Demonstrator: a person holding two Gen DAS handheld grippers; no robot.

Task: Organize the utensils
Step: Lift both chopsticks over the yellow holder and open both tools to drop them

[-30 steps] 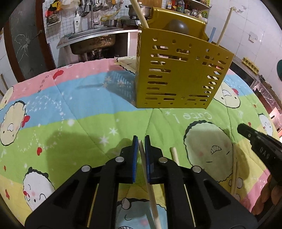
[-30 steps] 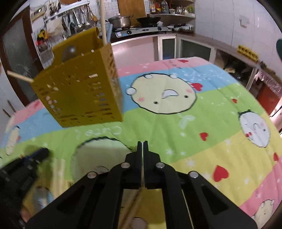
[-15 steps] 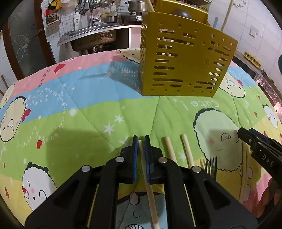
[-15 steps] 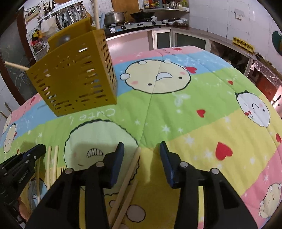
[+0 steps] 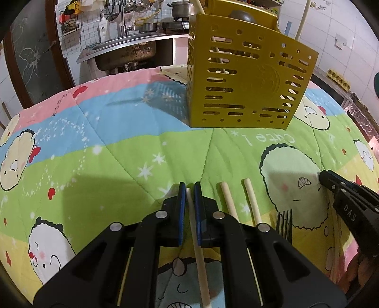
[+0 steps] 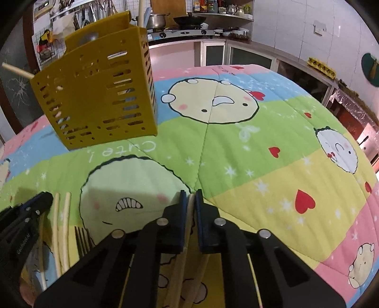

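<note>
We pinch one pale wooden chopstick [image 5: 197,239] in the left hand-held gripper [image 5: 188,189] and another [image 6: 184,239] in the right hand-held gripper [image 6: 190,196], both low over the quilt-covered bench [image 5: 123,156], next lifting them into the slotted yellow plastic utensil holder [image 5: 244,80].

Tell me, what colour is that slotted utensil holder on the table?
Mustard yellow; the utensil holder shows best in the left wrist view.

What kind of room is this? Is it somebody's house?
Most likely a home kitchen. There is a metal sink with a tap against the wall, a pot on a stove on the counter, and a yellow utensil holder standing on a table covered with a cartoon quilt.
</note>
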